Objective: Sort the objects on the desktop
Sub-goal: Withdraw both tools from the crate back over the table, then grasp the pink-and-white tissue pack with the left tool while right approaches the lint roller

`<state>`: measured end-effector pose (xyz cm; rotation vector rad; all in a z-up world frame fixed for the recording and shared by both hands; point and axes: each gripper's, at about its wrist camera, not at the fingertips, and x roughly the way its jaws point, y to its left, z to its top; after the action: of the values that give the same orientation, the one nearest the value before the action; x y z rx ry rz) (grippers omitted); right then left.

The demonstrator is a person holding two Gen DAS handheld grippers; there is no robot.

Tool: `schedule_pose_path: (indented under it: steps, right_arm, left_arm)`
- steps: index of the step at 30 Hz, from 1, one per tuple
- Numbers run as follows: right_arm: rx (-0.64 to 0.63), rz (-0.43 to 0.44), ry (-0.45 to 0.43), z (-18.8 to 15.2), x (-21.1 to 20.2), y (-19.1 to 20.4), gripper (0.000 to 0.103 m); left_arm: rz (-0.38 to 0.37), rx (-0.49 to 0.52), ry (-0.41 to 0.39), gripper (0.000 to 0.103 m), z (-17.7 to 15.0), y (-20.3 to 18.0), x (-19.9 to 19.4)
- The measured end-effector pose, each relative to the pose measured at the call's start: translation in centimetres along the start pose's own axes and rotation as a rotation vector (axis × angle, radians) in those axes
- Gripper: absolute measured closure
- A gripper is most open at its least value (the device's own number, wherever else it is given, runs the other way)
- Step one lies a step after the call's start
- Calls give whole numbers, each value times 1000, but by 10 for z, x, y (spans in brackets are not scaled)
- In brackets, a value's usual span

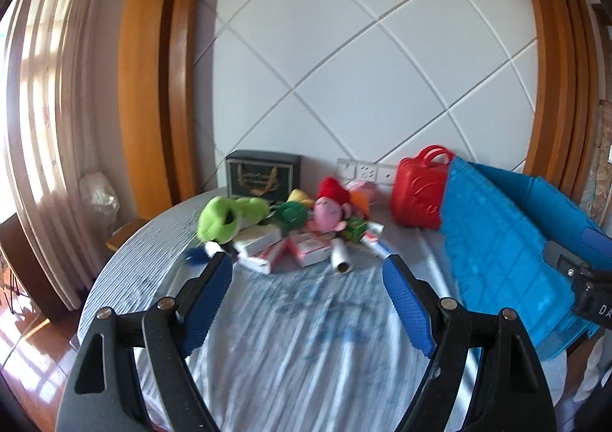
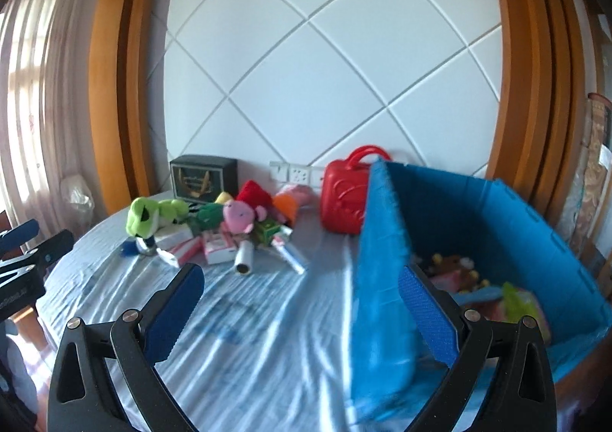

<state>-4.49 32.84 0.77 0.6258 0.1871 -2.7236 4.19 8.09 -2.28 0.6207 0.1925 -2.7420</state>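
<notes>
A pile of objects lies at the back of the round table: a green plush frog (image 1: 229, 218) (image 2: 151, 216), a pink plush toy (image 1: 331, 212) (image 2: 241, 216), pink-and-white boxes (image 1: 310, 250) (image 2: 218, 248), a white roll (image 1: 341, 260) (image 2: 244, 259) and a small green box (image 1: 355, 229) (image 2: 267, 231). My left gripper (image 1: 308, 271) is open and empty, short of the pile. My right gripper (image 2: 302, 283) is open and empty, straddling the near wall of the blue bin (image 2: 478, 210) (image 1: 497, 241), which holds several toys (image 2: 470, 275).
A red plastic case (image 1: 417, 191) (image 2: 346, 195) stands at the back beside the bin. A dark box (image 1: 262, 174) (image 2: 202, 176) stands against the wall. The table has a blue-white striped cloth (image 1: 298, 336) (image 2: 248, 317). Its left edge drops to a wooden floor (image 1: 23, 340).
</notes>
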Motion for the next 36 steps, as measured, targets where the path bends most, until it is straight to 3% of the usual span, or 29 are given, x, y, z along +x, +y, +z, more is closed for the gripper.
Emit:
schedule_pose_path:
  steps: [8, 14, 25, 36]
  right_arm:
    - [-4, -13, 122, -12, 26, 53, 0]
    - [-9, 8, 198, -21, 65, 60, 0]
    - [3, 165, 271, -17, 172, 64, 0]
    - [17, 189, 392, -25, 257, 63, 0]
  left_arm:
    - [69, -92, 126, 22, -32, 103, 36]
    - [150, -136, 209, 22, -49, 143, 64]
    - [207, -119, 259, 22, -24, 129, 133]
    - [143, -70, 396, 22, -26, 118, 231]
